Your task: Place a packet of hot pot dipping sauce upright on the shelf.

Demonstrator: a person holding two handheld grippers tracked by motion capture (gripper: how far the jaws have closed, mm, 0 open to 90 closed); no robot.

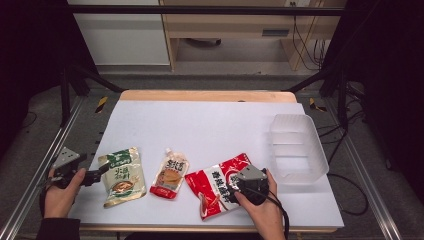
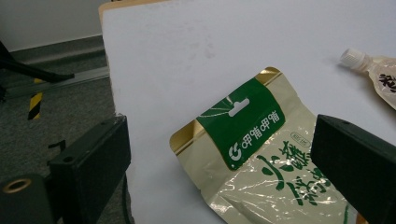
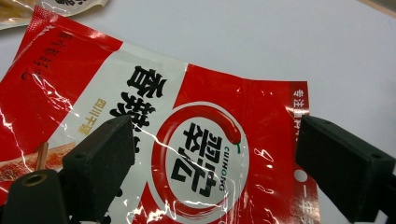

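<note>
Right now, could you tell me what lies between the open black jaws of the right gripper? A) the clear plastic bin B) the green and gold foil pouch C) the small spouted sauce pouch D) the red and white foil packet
D: in the right gripper view the red and white foil packet lies beneath and between the open jaws of the right gripper, with no pad pressing on it.

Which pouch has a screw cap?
The middle pouch, orange and white, with a white spout cap at its top corner. The green pouch and red pouch are flat, capless.
</note>
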